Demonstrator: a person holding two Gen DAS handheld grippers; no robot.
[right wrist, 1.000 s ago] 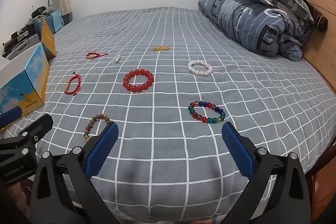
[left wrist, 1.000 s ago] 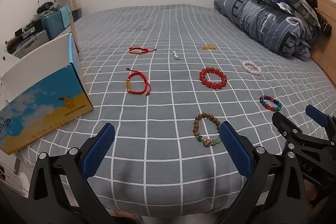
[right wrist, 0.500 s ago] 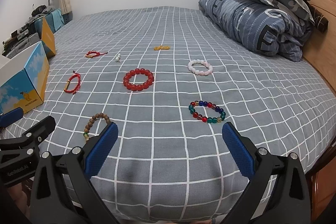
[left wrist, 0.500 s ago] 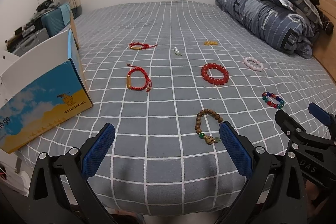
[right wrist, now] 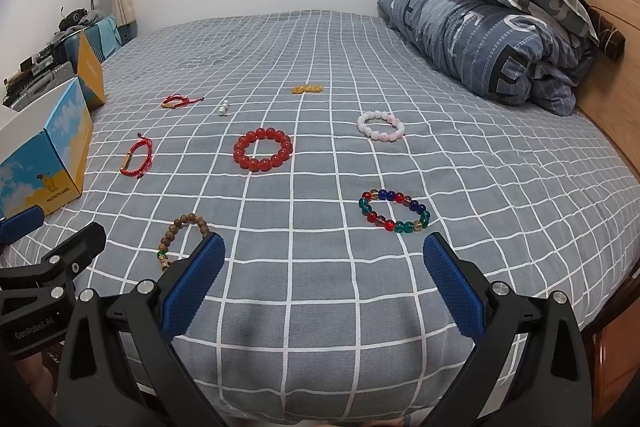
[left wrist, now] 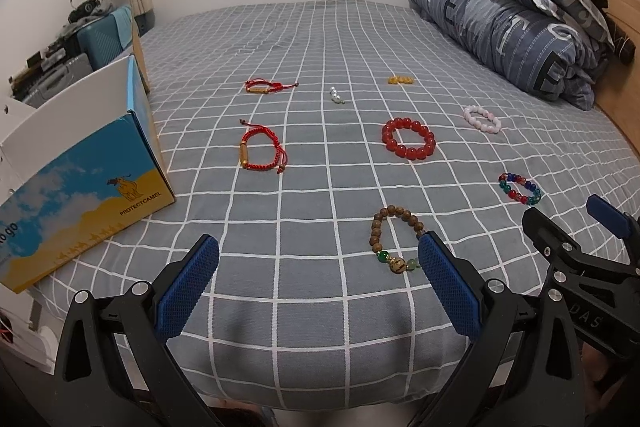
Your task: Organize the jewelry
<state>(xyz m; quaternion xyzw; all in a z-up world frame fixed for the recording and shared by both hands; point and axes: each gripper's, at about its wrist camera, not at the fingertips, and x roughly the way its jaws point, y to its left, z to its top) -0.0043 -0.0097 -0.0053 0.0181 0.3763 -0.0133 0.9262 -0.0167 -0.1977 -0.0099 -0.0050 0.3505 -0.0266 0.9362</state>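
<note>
Several pieces of jewelry lie spread on the grey checked bed (left wrist: 320,39). A brown wooden bead bracelet (left wrist: 394,241) lies nearest, just left of my left gripper's right finger. A red bead bracelet (left wrist: 408,139), a red cord bracelet (left wrist: 262,151), a multicolour bead bracelet (right wrist: 394,211) and a pink bead bracelet (right wrist: 380,125) lie further out. My left gripper (left wrist: 318,285) is open and empty above the bed's front edge. My right gripper (right wrist: 324,285) is open and empty beside it.
An open blue and yellow cardboard box (left wrist: 80,183) stands at the bed's left edge. A folded quilt and pillows (left wrist: 516,27) are stacked at the far right by the wooden headboard. A second red cord bracelet (left wrist: 268,87), a small white piece (left wrist: 337,95) and a small yellow piece (left wrist: 400,80) lie far back.
Both grippers have shifted slightly relative to the bed; the jewelry sits a little lower in the left view. Nothing was picked up and both stay open.
</note>
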